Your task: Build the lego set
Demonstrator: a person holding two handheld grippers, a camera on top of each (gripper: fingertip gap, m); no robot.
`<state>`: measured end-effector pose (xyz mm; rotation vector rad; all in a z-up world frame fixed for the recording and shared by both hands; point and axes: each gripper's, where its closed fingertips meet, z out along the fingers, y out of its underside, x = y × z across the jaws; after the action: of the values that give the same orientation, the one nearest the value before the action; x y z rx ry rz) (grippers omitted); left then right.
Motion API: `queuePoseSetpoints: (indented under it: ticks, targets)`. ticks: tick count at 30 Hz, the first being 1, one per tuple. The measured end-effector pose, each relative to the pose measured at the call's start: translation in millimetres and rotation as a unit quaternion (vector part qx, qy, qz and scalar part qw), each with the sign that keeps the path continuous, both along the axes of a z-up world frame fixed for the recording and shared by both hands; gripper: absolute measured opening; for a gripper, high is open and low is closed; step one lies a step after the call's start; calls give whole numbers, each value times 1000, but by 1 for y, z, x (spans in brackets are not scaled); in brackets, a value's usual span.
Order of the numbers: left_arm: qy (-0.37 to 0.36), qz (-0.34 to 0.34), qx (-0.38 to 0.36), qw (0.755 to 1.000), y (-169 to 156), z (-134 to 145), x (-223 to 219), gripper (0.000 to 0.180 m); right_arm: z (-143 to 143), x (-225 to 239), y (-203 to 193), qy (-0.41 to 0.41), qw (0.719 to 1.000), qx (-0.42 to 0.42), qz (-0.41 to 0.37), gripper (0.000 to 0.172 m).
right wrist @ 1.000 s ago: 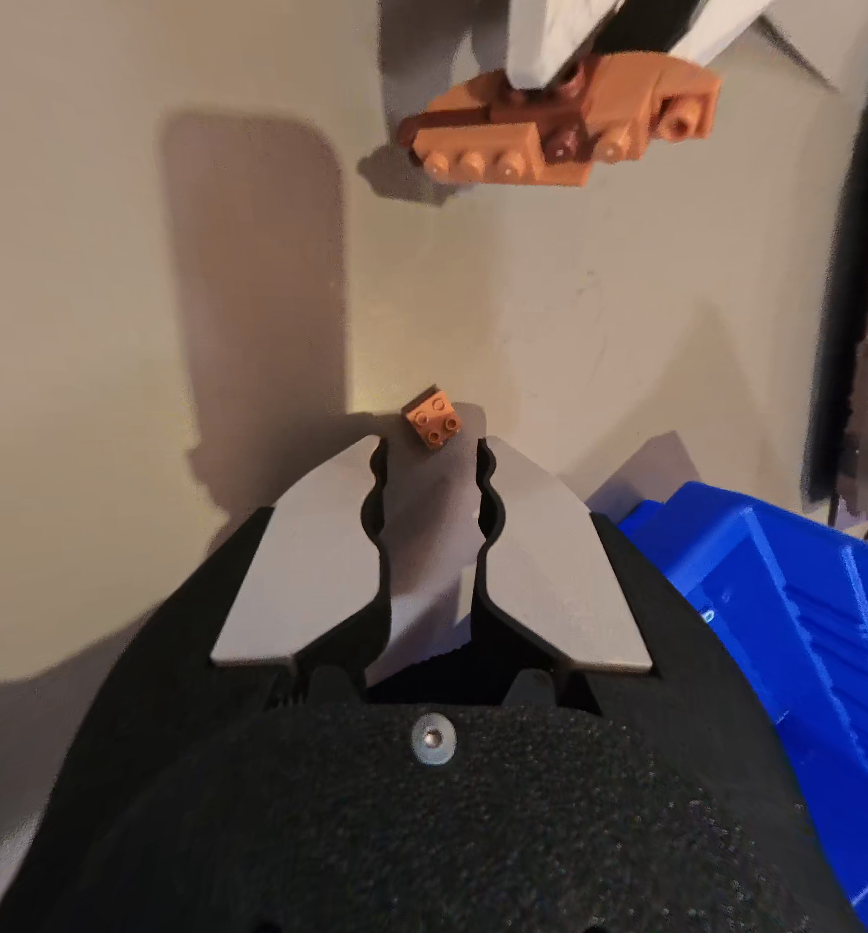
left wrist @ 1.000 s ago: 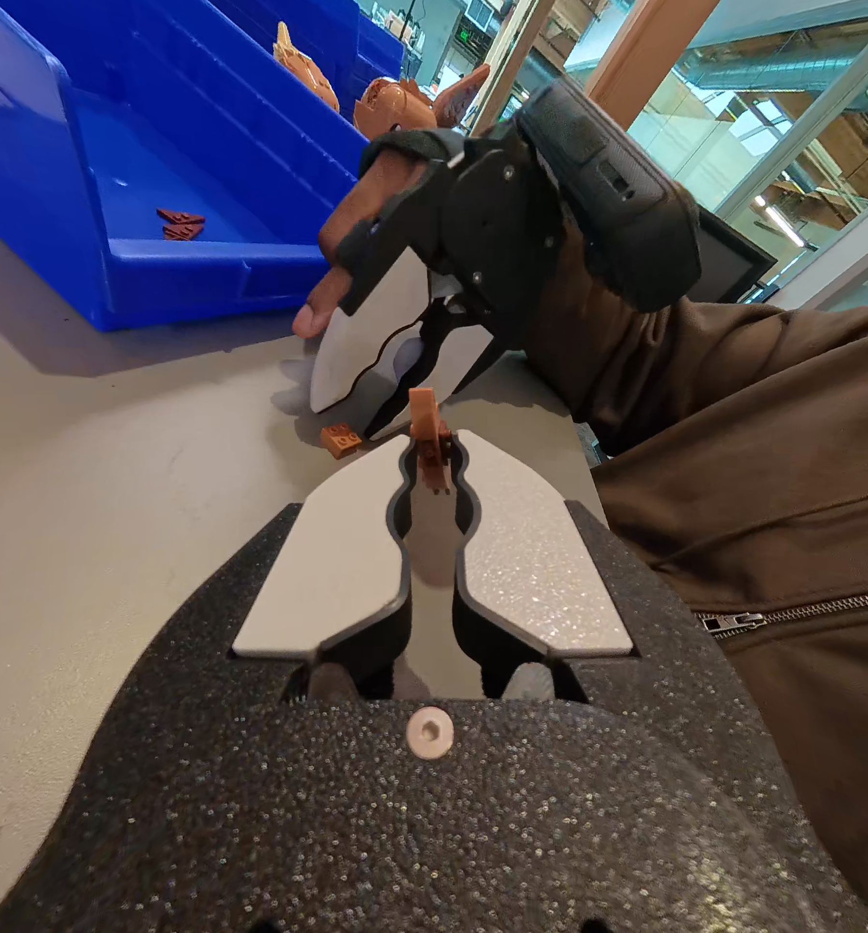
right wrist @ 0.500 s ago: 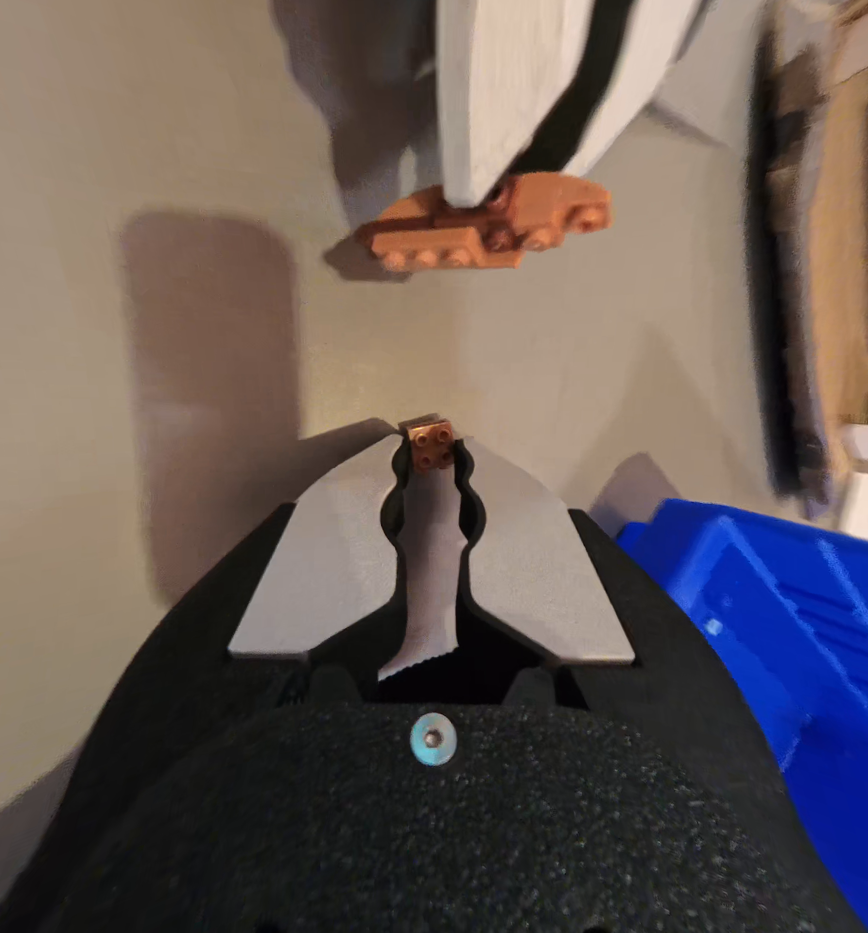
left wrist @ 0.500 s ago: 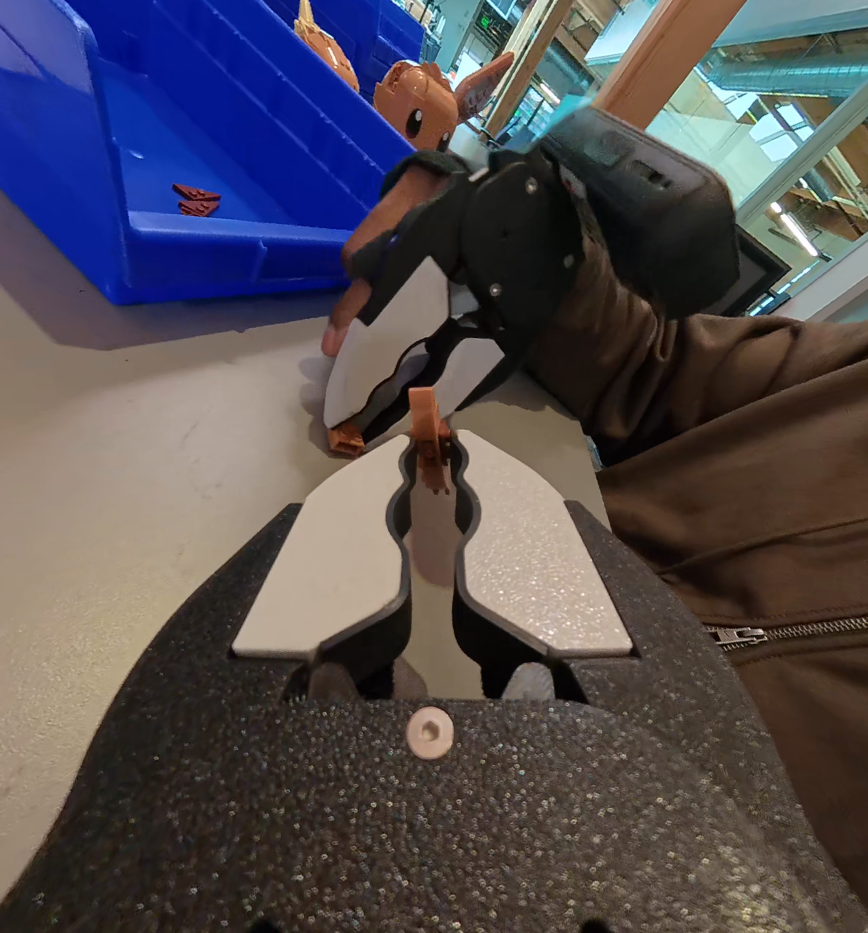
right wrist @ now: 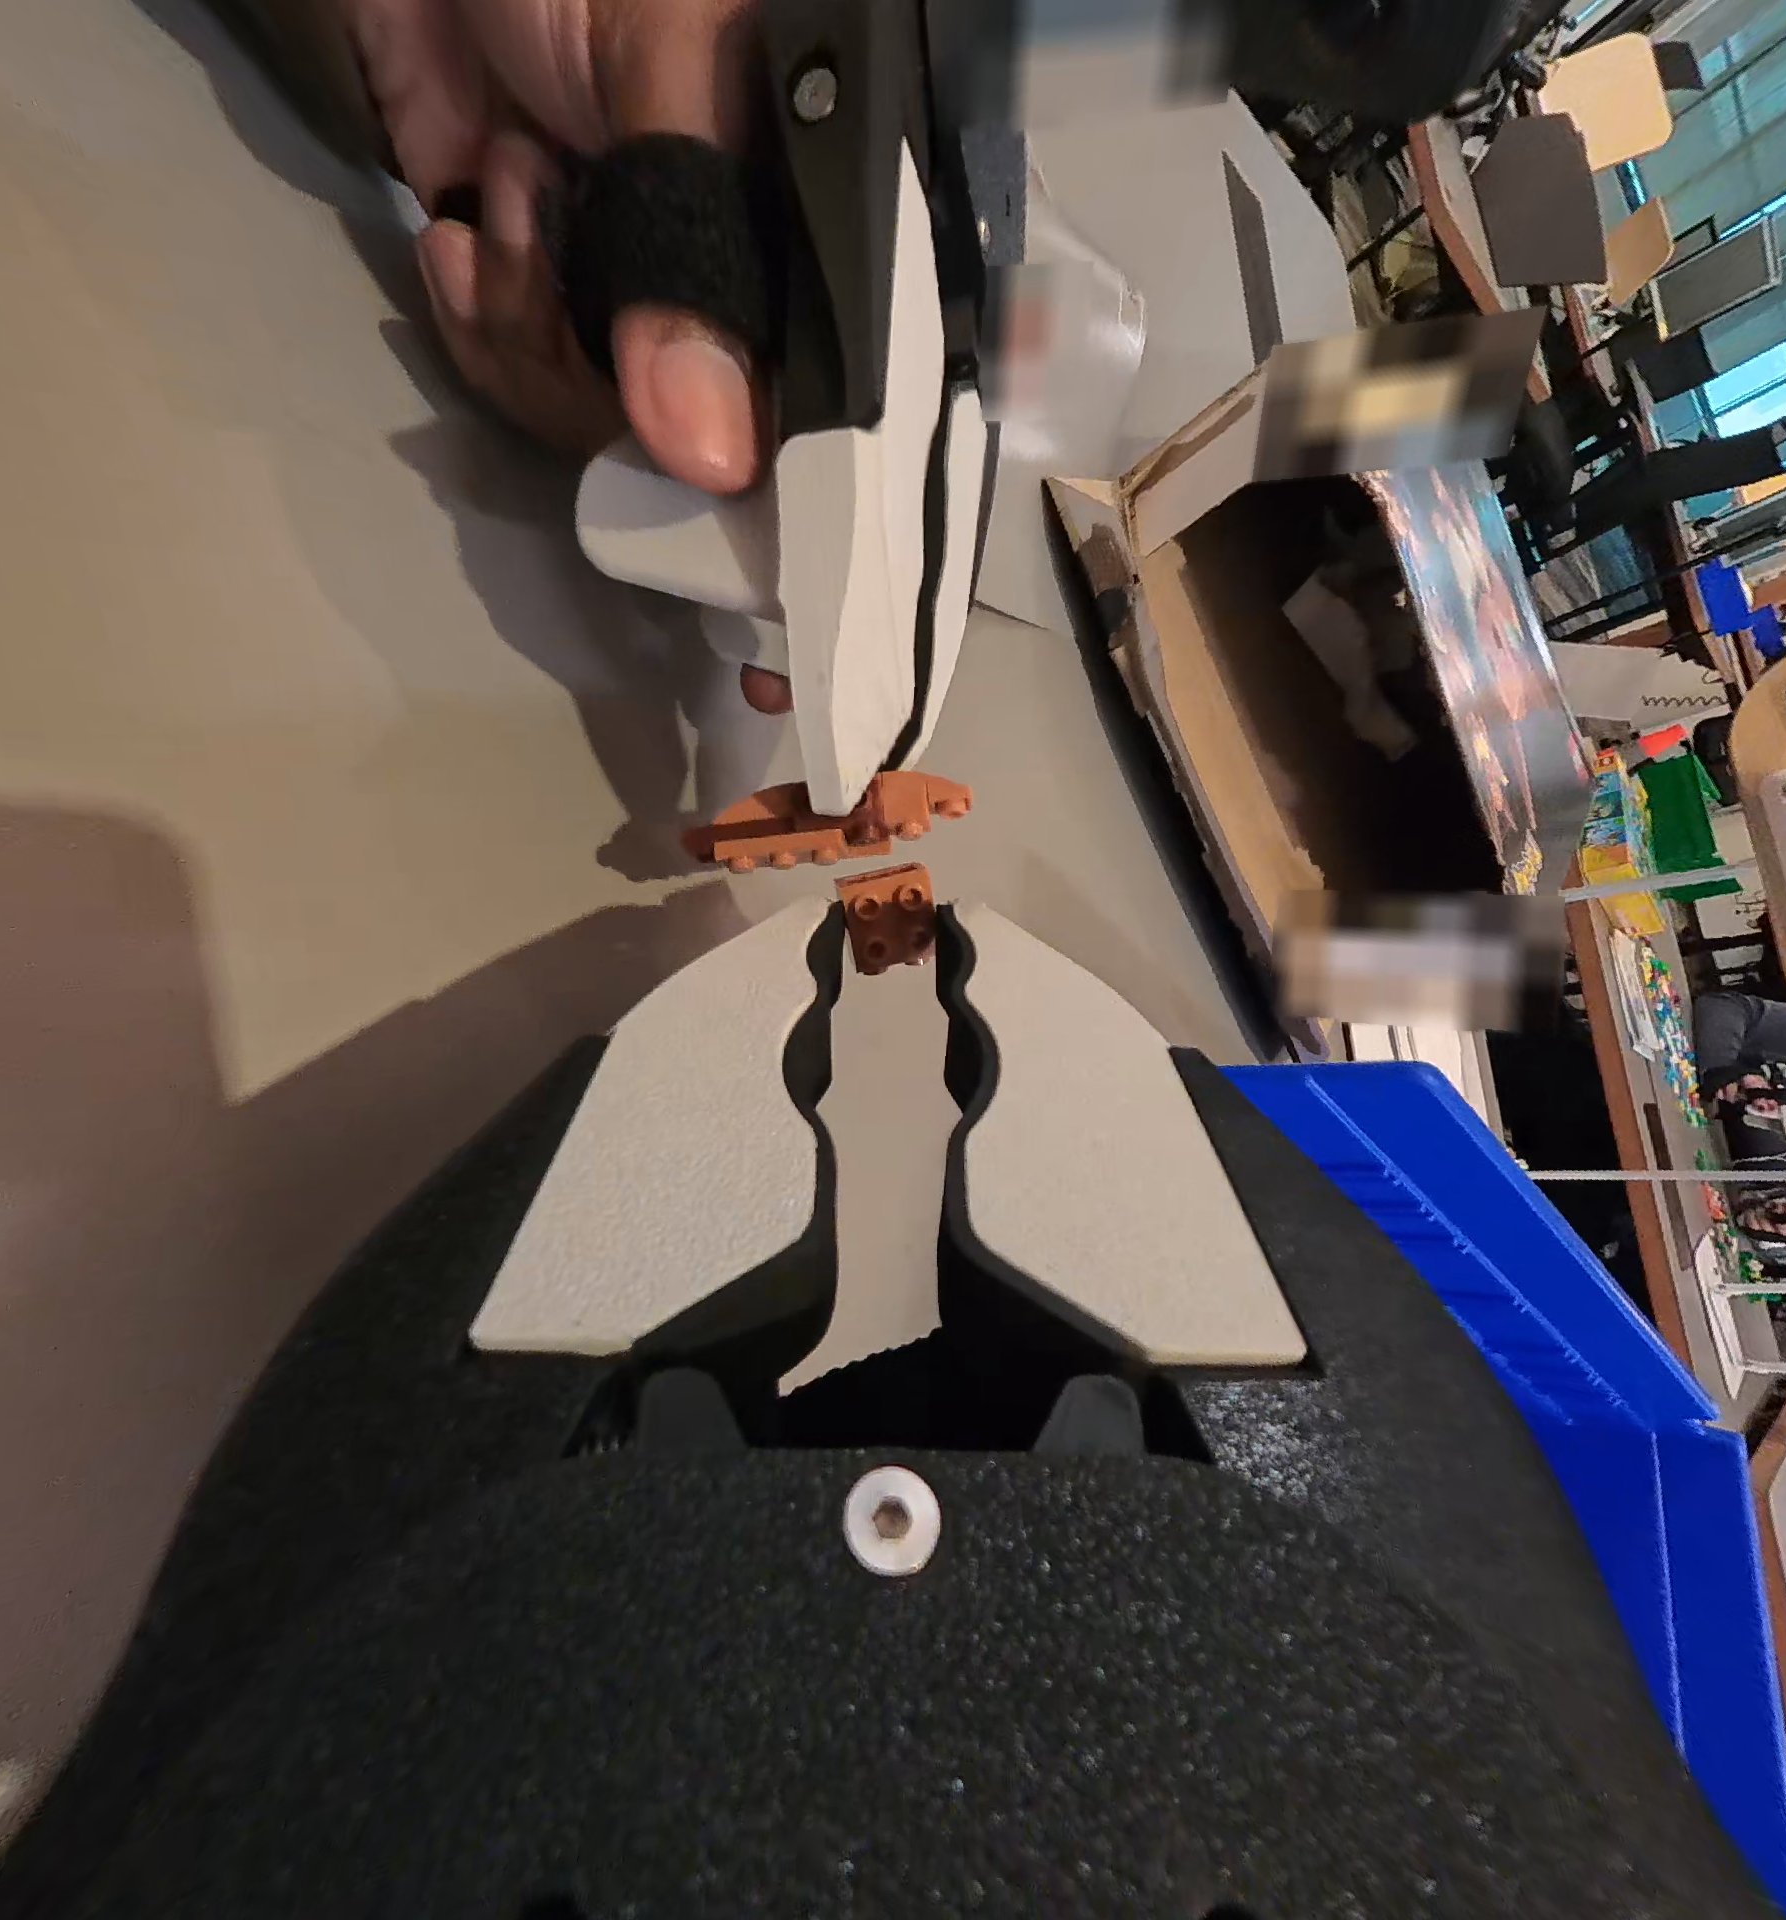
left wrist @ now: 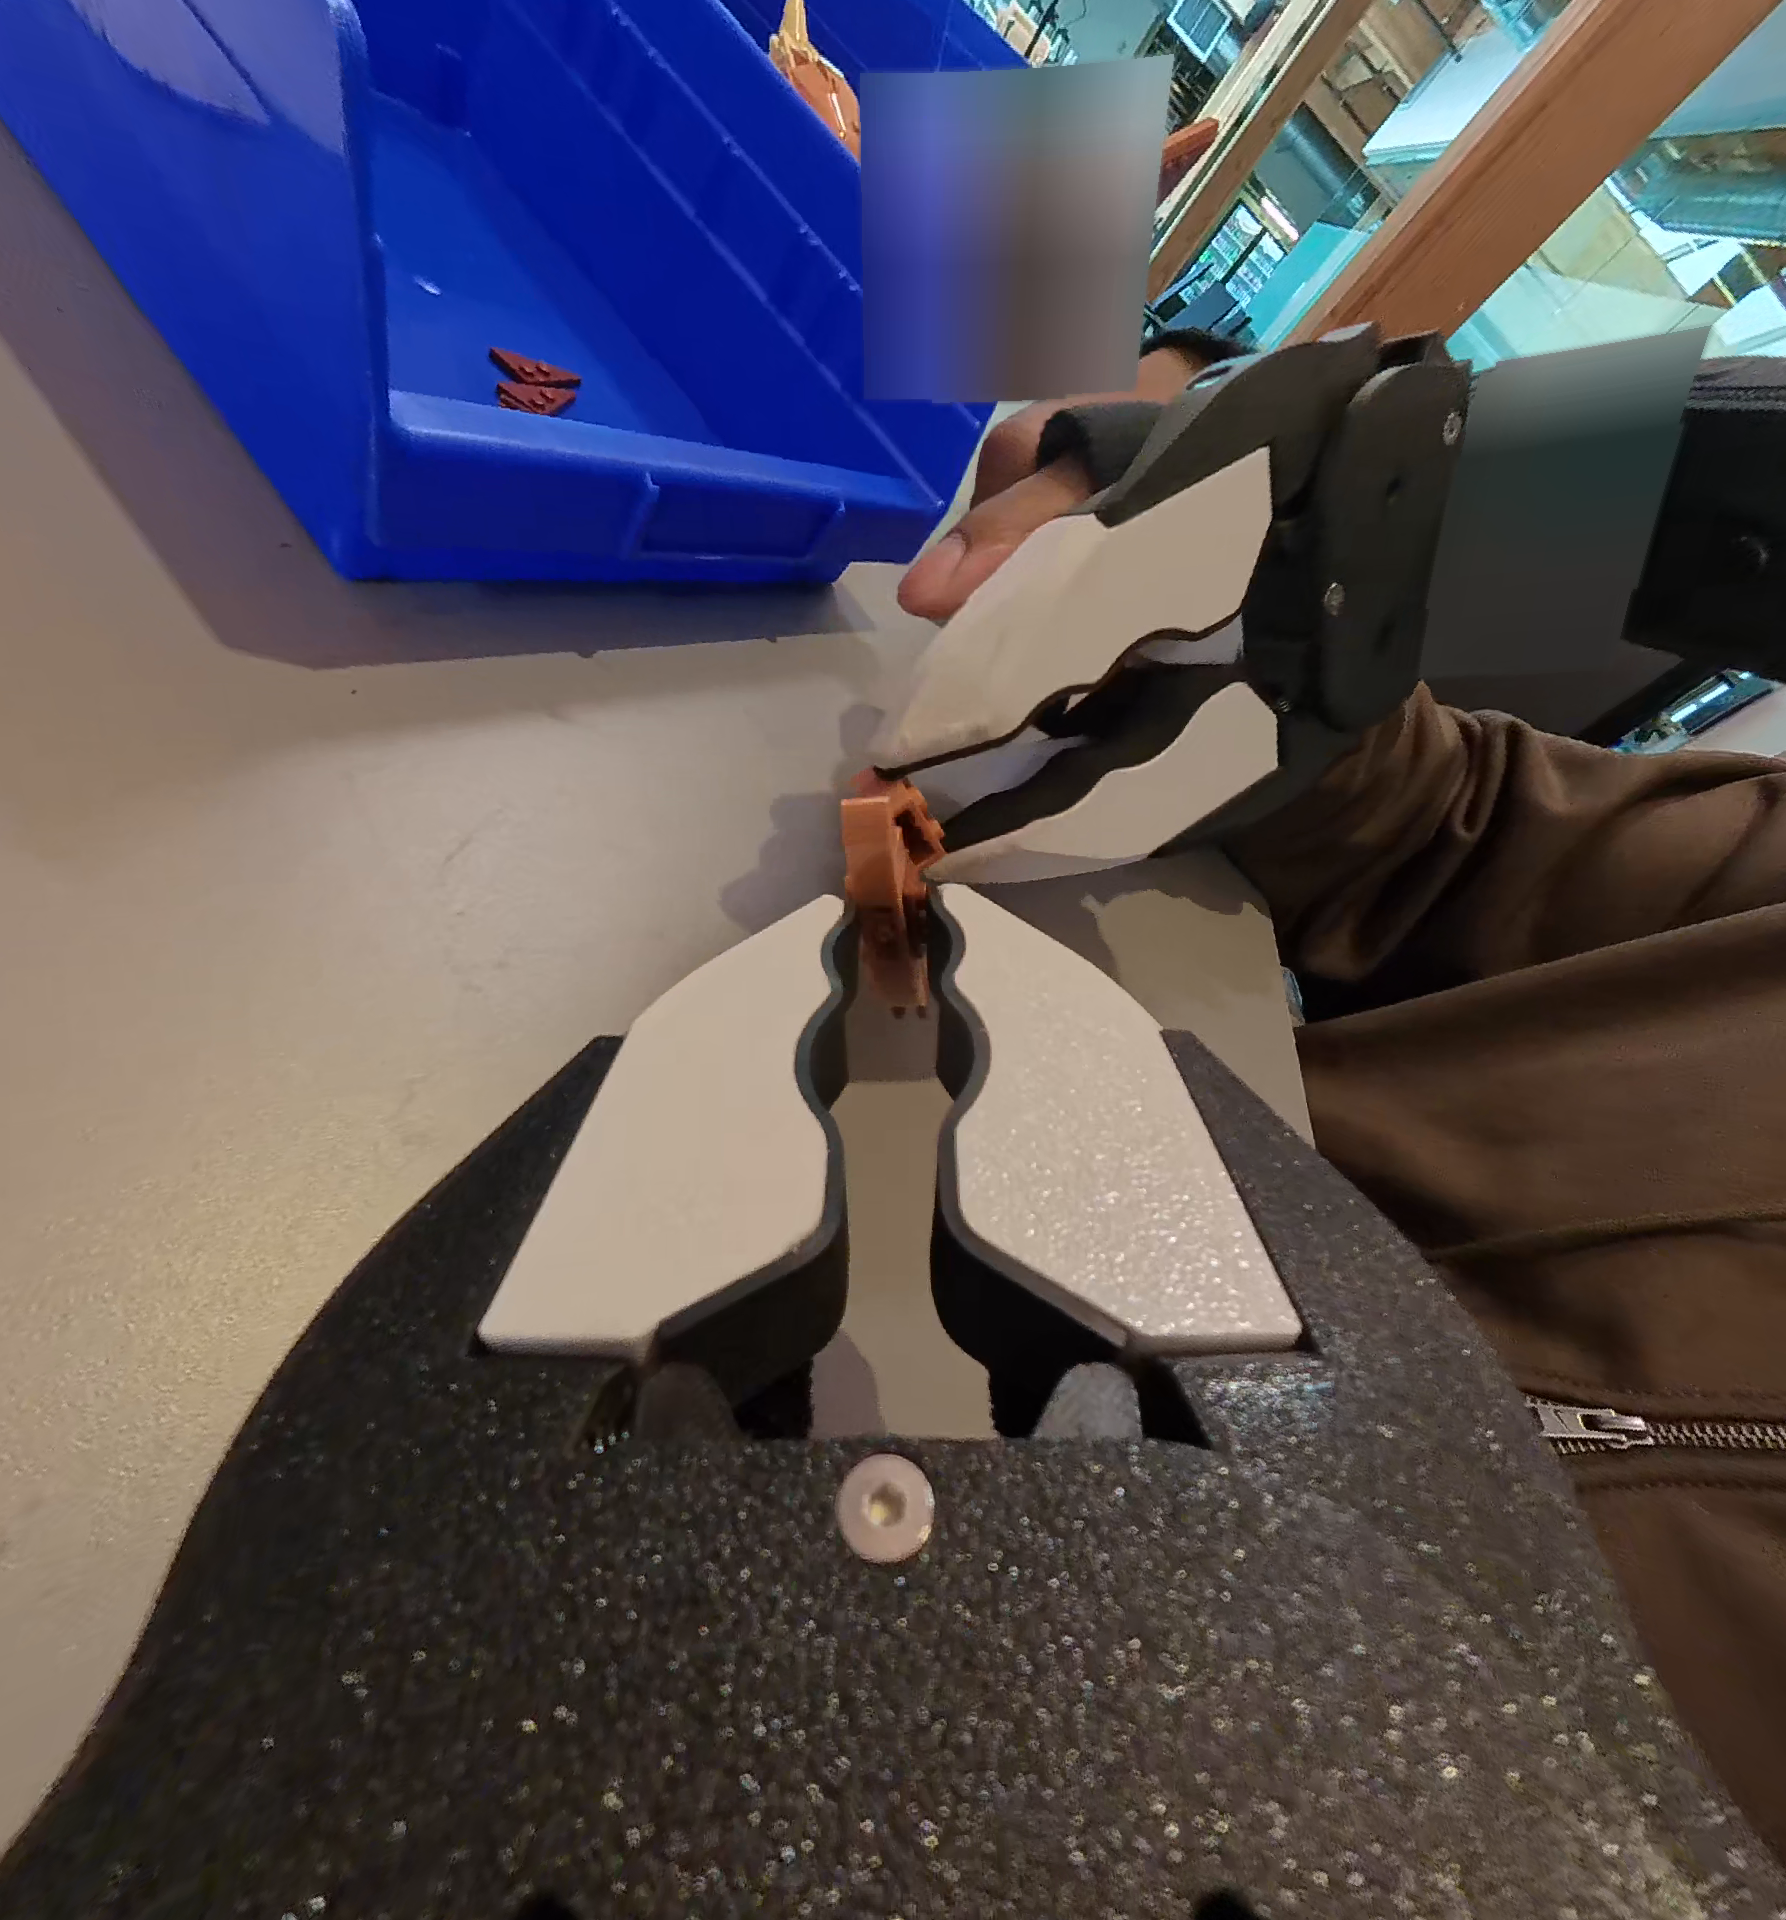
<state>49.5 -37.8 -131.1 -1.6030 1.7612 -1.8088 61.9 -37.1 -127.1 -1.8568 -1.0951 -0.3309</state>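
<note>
Right wrist view: open cardboard box beside claws.

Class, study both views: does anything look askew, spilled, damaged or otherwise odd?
Nothing is spilled or broken. The small brown brick sits slightly twisted in the right gripper, not square to the orange brick assembly held by the left gripper.

Table: plain matte grey-beige top with faint scuffs and hard shadows. Blue plastic bin sits directly on it at 11 o'clock in the left wrist view, front lip facing the camera; two dark red flat pieces on its floor. In the right wrist view the bin is at 4 o'clock, and an open cardboard box rests on the table at 2 o'clock.
</note>
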Motion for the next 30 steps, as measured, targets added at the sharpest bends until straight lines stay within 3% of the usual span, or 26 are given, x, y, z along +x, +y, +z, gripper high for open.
queuePoseSetpoints:
  ticks: [15, 30]
  targets:
    - [33, -20, 14, 999, -6, -9, -4, 12, -9, -5, 1, -58, 998, 3, 9, 16]
    - [45, -40, 9, 998, -11, -11, -8, 12, -18, -3, -5, -54, 998, -17, 31, 16]
